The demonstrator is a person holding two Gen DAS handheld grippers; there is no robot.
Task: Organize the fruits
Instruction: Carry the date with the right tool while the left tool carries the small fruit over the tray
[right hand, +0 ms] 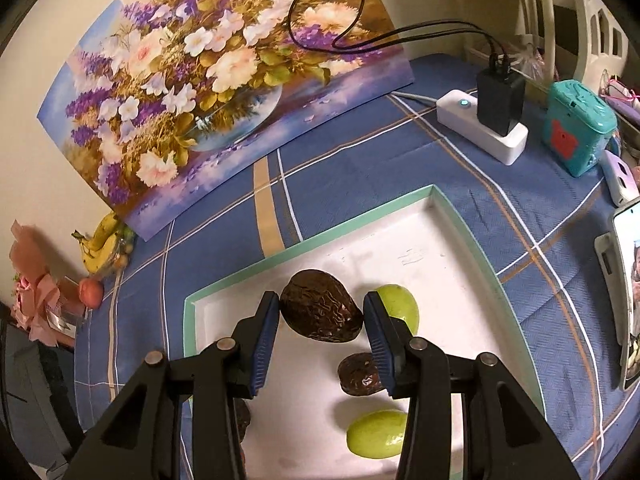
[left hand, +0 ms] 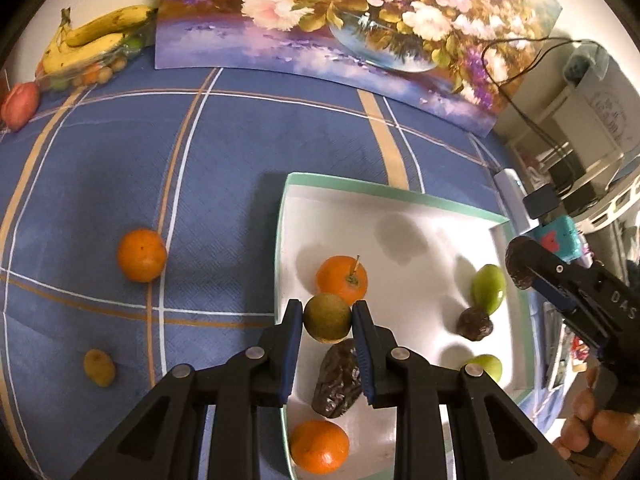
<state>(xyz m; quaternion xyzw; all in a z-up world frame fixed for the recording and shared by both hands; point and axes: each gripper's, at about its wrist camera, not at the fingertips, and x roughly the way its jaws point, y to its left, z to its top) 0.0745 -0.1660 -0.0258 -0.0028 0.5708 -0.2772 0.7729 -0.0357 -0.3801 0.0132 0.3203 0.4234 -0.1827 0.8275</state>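
Between the blue pads of the left hand-held gripper (left hand: 327, 322), a small brownish-green fruit (left hand: 327, 317) is being clamped over the near part of the white tray (left hand: 400, 196). Just below it in the left view a wrinkled dark date (left hand: 338, 380) is lying on the tray, with one orange (left hand: 319, 446) nearer still at the tray's near edge and a stemmed orange (left hand: 341, 279) just beyond the held fruit. Only this view is showing the loose fruit out on the blue checked tabletop (left hand: 224, 184): another orange (left hand: 141, 255) and a small yellowish fruit (left hand: 99, 367), both well apart from the tray.

In the right view, the right hand-held gripper (right hand: 321, 320) is gripping a large dark date (right hand: 320, 306) above the tray. Beneath it a smaller date (right hand: 360, 374) and two green fruits (right hand: 376, 434) (right hand: 400, 306) are resting on the tray floor. The left view is showing this gripper from the side, where white letters reading "DAS" are standing on its black body.

Farther back, bananas (left hand: 92, 38) and a red fruit (left hand: 20, 106) are sitting by the wall, beside a leaning flower painting (right hand: 208, 92). Only the right view is showing the white power strip (right hand: 480, 128) with a black charger (right hand: 500, 98) plugged in, a teal box (right hand: 576, 132) and a phone (right hand: 628, 292) at the tabletop's right edge.
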